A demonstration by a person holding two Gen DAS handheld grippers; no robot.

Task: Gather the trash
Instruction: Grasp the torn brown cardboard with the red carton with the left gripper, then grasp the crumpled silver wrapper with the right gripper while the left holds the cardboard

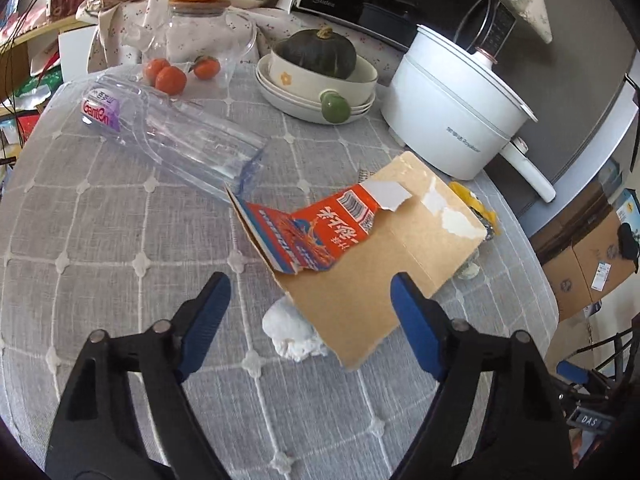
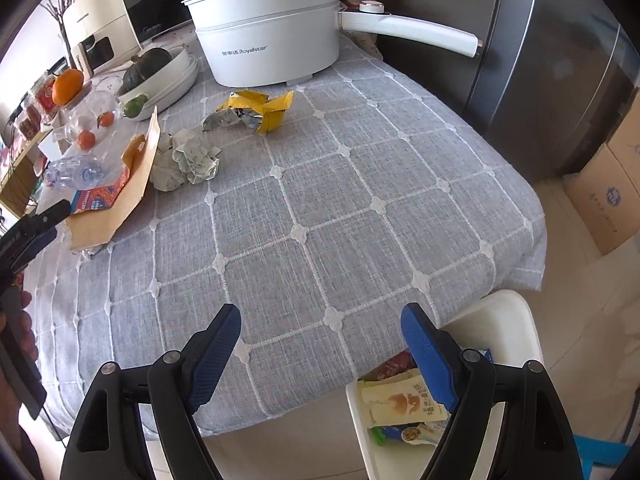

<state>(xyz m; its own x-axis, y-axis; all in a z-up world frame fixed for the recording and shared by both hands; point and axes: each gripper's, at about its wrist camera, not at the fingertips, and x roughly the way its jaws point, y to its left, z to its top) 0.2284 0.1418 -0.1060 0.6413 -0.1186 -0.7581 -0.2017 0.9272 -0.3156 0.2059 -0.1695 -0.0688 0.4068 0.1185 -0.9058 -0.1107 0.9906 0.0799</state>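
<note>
A torn orange-and-brown cardboard box (image 1: 360, 236) lies on the grey checked tablecloth (image 1: 120, 216), over a crumpled white tissue (image 1: 292, 332). My left gripper (image 1: 310, 294) is open, just in front of the cardboard's near edge. An empty clear plastic bottle (image 1: 172, 132) lies on its side behind. In the right wrist view, the cardboard (image 2: 120, 196), crumpled paper (image 2: 186, 160) and a yellow wrapper (image 2: 256, 112) lie on the table. My right gripper (image 2: 320, 322) is open and empty over the table's near edge, above a white bin (image 2: 504, 320) holding wrappers.
A white electric pot (image 2: 272, 36) stands at the back. Stacked bowls with a dark squash (image 1: 320, 68), small oranges (image 1: 170, 78) and a glass jar (image 1: 196, 28) sit behind the bottle. Cardboard boxes (image 2: 604, 184) stand on the floor to the right beside a dark fridge (image 2: 540, 60).
</note>
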